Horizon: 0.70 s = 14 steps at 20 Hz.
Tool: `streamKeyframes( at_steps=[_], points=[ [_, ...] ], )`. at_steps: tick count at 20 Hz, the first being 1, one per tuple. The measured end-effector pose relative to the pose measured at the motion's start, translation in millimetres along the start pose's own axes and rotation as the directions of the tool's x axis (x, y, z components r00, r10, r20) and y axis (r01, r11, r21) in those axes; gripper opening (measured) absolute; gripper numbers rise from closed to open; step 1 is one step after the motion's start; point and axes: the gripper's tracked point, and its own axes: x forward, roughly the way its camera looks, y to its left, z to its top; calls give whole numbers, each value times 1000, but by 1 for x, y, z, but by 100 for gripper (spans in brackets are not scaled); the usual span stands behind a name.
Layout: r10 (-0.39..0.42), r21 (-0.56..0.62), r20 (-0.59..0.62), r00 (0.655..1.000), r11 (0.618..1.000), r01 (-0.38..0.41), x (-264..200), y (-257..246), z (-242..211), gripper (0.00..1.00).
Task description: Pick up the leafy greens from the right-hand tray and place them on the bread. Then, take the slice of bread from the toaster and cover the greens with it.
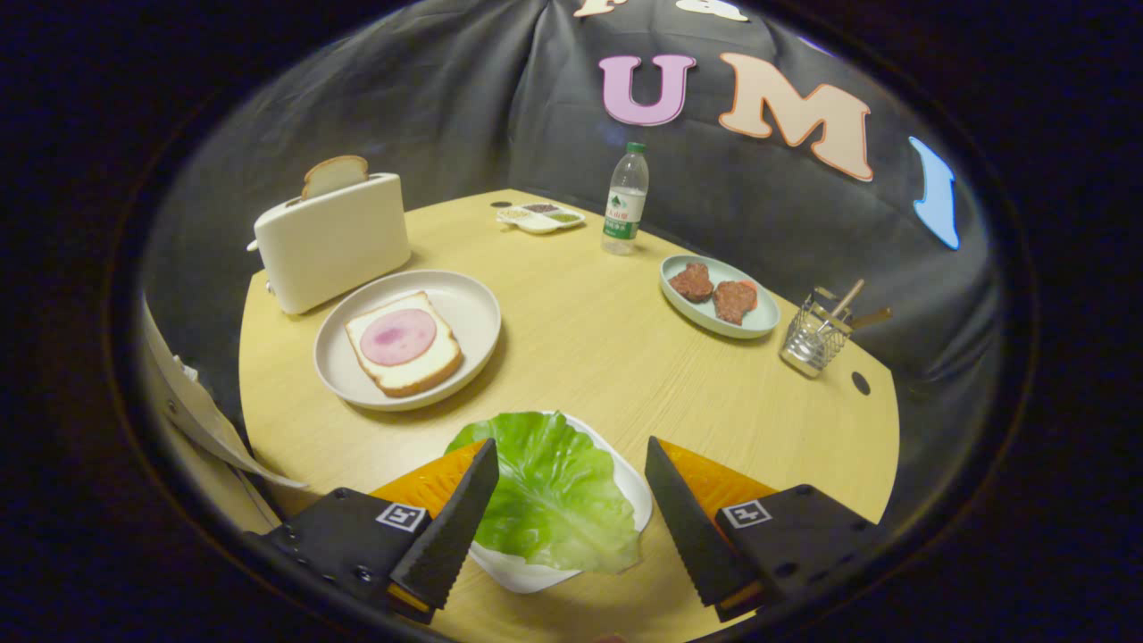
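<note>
A green lettuce leaf (549, 491) lies on a small white tray (636, 489) between my fingers. My gripper (571, 455) is open, hovering over the leaf, with one finger on each side and neither touching it. Beyond the fingers to the left, a round white plate (464, 308) holds a slice of bread (406, 355) topped with a pink round of ham (397, 337). Behind that plate stands a cream toaster (332, 239) with a second bread slice (335, 174) sticking up out of its slot.
A pale blue plate (761, 320) with two meat patties sits far right. Beside it stands a wire basket (813, 344) of utensils. A water bottle (625, 201) and a small divided dish (540, 217) are at the back of the wooden table (589, 339).
</note>
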Motion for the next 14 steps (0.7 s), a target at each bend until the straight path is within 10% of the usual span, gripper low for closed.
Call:
streamKeyframes(
  at_steps=[14],
  points=[
    [56, 125, -154, 987, 991, -37, 22, 18, -47, 96]
  ],
)
